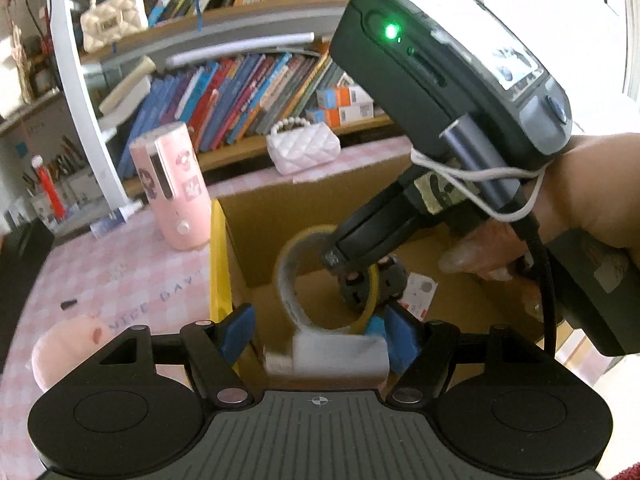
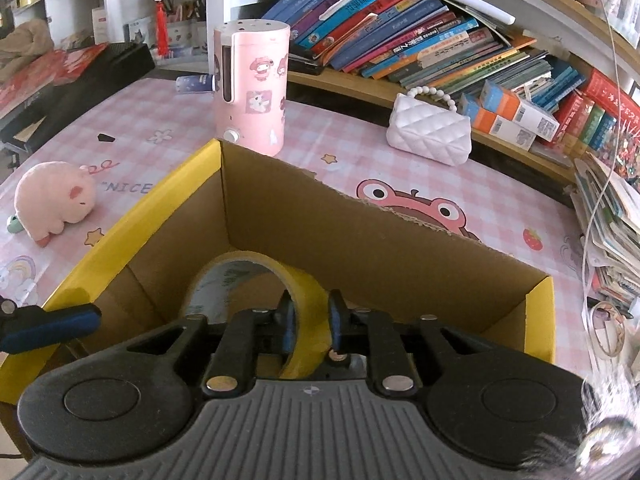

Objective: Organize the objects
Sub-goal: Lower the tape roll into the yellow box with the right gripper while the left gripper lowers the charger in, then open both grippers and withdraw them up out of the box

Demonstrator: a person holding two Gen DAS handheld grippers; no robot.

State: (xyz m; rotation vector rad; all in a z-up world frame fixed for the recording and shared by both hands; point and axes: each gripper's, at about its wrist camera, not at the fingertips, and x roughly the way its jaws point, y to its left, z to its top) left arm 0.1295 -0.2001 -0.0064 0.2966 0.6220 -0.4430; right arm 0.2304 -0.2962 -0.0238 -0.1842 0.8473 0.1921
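Observation:
An open cardboard box point(image 2: 360, 216) with yellow edges stands on the pink checked table. My right gripper point(image 2: 310, 326) is shut on a roll of yellow tape point(image 2: 256, 272) and holds it upright inside the box. In the left wrist view the tape roll point(image 1: 288, 276) hangs from the right gripper's fingers point(image 1: 360, 240) above the box point(image 1: 320, 208). My left gripper point(image 1: 320, 336) is open, and a blurred white tube point(image 1: 336, 356) lies between its blue pads point(image 1: 240, 328), not gripped. A black object and a small card point(image 1: 420, 292) lie on the box floor.
A pink cylinder with stickers point(image 2: 252, 84), a white quilted purse point(image 2: 430, 130) and a pink plush pig point(image 2: 56, 200) sit on the table point(image 2: 160, 136). Bookshelves point(image 2: 400, 48) run along the back. A stack of papers point(image 2: 612, 216) stands at the right edge.

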